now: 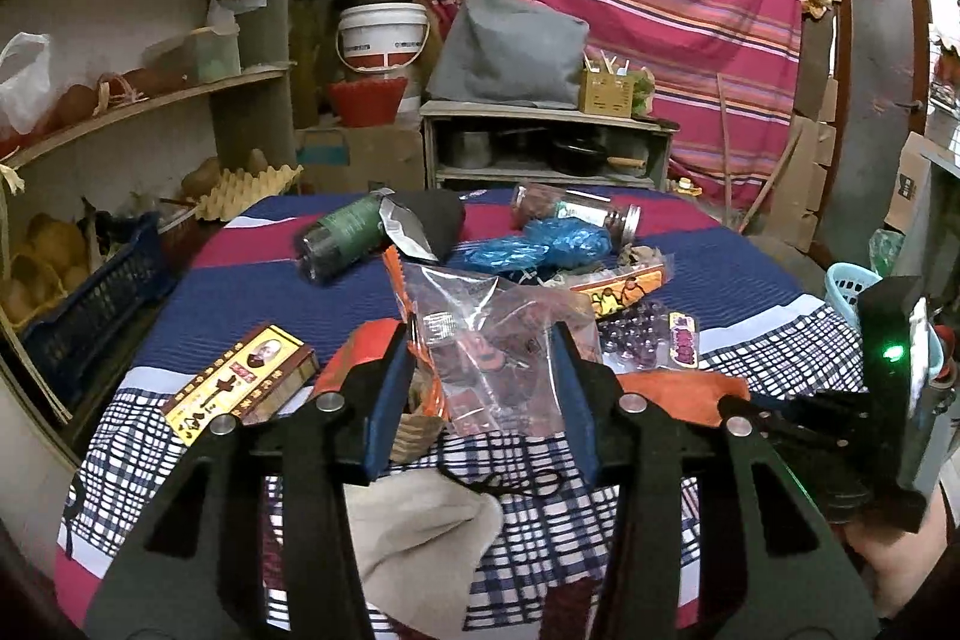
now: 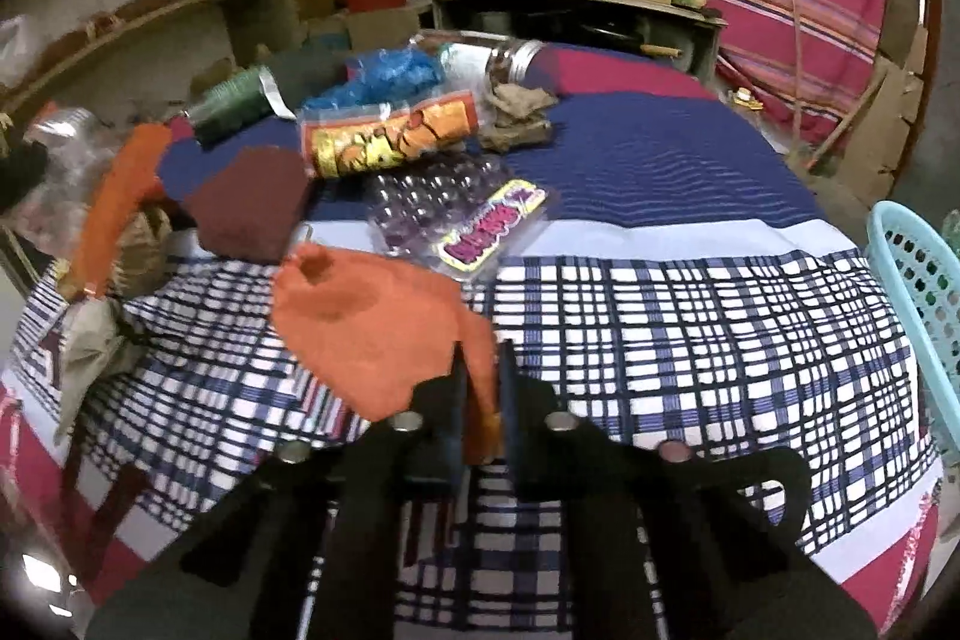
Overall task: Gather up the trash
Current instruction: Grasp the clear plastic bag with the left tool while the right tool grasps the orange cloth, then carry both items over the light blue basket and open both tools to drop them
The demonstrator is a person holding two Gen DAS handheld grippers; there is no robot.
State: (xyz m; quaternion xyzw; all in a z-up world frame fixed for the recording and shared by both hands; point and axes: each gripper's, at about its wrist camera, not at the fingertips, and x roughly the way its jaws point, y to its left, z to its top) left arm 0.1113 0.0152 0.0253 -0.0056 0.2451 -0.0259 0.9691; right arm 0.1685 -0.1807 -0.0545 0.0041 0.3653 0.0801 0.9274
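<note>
My left gripper is shut on a clear plastic bag with reddish scraps and an orange edge, which hangs just above the checked tablecloth. The blue pads press on its two sides. My right gripper is shut on the near edge of a flat orange sheet that lies on the cloth. In the left wrist view the same orange sheet shows to the right of my left fingers, with the right gripper's body behind it.
Further back on the table lie a green bottle, a blue plastic bag, a glass jar, an orange snack wrapper, a purple blister pack and a yellow box. A light blue basket stands off the right edge.
</note>
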